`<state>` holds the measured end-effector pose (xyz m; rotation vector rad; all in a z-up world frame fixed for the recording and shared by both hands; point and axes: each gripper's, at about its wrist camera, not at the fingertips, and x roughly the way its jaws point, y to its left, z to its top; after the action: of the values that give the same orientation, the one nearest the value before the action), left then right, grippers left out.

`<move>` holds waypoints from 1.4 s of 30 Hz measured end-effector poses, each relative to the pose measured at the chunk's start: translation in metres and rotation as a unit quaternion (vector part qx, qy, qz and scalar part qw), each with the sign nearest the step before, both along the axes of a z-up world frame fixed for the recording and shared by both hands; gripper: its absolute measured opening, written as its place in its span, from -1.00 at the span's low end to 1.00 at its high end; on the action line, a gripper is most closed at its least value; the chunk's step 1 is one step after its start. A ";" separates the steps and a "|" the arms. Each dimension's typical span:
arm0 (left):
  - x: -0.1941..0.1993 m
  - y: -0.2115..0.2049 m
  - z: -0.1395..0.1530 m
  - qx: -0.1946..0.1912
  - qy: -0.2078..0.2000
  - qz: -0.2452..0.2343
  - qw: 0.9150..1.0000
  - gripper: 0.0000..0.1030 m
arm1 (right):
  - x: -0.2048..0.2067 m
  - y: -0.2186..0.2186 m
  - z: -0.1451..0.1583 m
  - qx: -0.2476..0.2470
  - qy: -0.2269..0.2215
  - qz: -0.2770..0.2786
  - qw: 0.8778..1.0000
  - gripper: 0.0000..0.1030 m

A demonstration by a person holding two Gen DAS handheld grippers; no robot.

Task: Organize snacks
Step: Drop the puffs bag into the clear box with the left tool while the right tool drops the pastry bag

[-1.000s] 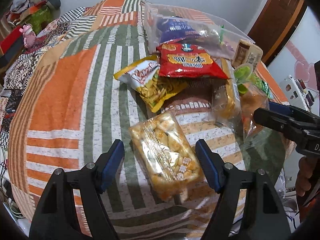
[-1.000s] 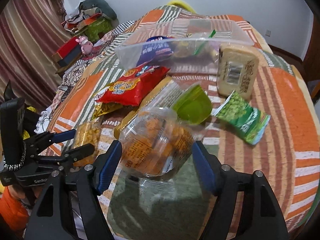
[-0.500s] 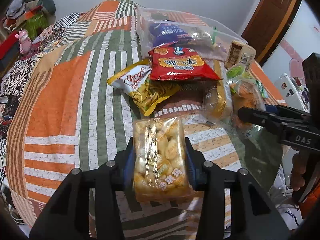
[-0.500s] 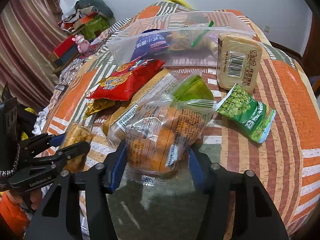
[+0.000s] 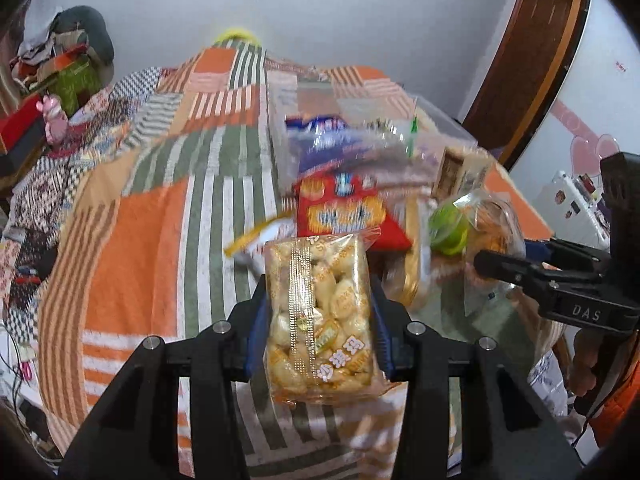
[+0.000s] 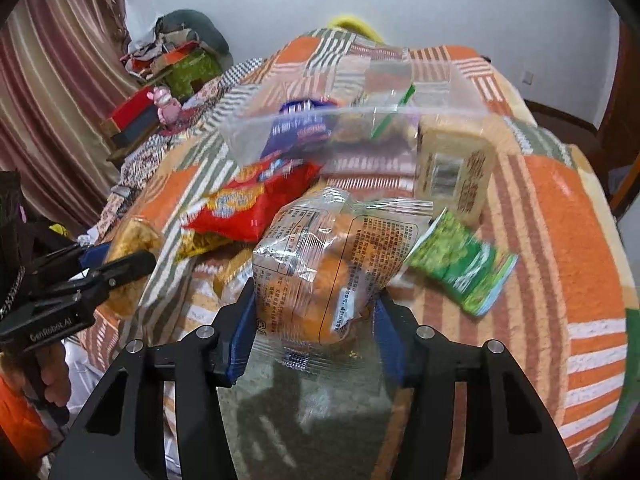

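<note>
Striped bed (image 5: 152,248), red packet (image 5: 344,212) ahead | my left gripper (image 5: 318,320) clamps yellow snack bag (image 5: 320,316), right gripper (image 6: 316,312) clamps clear bun pack (image 6: 328,264) | both lifted since earlier, jaws just closed.

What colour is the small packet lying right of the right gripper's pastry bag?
Green packet, printed with peas; clearest in the right wrist view.

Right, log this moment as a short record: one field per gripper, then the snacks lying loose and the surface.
left gripper: shut on the clear pack of yellow puffs
right gripper: shut on the clear pack of orange cakes
zip bag: clear, farther back, a blue packet inside
loose snacks: red packet, green pea packet, beige block pack
surface: bed with orange and green striped cover
</note>
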<state>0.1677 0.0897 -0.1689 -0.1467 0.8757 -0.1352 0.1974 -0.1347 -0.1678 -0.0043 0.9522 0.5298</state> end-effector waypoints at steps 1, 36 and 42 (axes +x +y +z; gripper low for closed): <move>0.004 -0.001 0.005 0.002 -0.006 0.000 1.000 -0.15 | 0.001 -0.001 0.004 0.002 -0.005 -0.001 1.000 -0.04; 0.160 -0.061 0.065 0.046 -0.084 -0.045 0.994 -0.15 | 0.106 -0.022 0.074 -0.014 -0.130 -0.048 0.990 -0.03; 0.191 -0.069 0.045 0.042 -0.060 -0.049 0.996 -0.15 | 0.134 -0.022 0.056 -0.025 -0.101 -0.040 0.994 -0.03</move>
<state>0.3590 0.0203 -0.1234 -0.0170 0.7680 -0.1964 0.3317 -0.1569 -0.1115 -0.0631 0.7633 0.4222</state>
